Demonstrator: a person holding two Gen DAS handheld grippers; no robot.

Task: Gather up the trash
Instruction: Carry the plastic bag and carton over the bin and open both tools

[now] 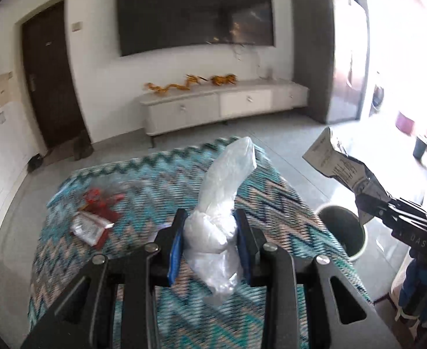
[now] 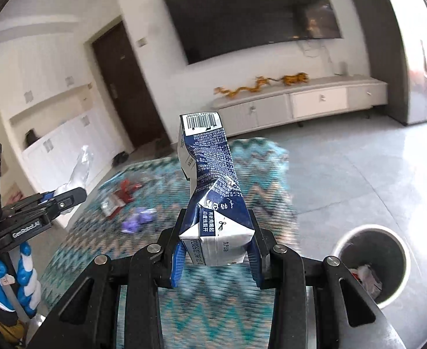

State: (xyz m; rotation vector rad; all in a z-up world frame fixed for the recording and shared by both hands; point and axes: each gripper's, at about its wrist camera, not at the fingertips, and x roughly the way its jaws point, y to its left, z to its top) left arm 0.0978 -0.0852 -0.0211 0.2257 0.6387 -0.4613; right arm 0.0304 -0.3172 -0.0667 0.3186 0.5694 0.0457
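My left gripper [image 1: 210, 226] is shut on a crumpled clear plastic bag [image 1: 222, 197] and holds it above the zigzag-patterned table [image 1: 143, 174]. My right gripper [image 2: 216, 238] is shut on a crushed blue and white milk carton [image 2: 210, 180], also held above the table. The carton shows in the left wrist view [image 1: 341, 165] at the right, above the bin. A round grey trash bin [image 2: 370, 264] stands on the floor right of the table, with some trash inside. A red and white wrapper [image 1: 97, 215] and a purple wrapper [image 2: 139, 218] lie on the table.
A TV cabinet [image 1: 222, 104] with orange dragon figures stands at the far wall under a large TV [image 1: 196, 11]. A dark door [image 1: 50, 81] is at the left. Grey tiled floor [image 2: 344, 174] surrounds the table.
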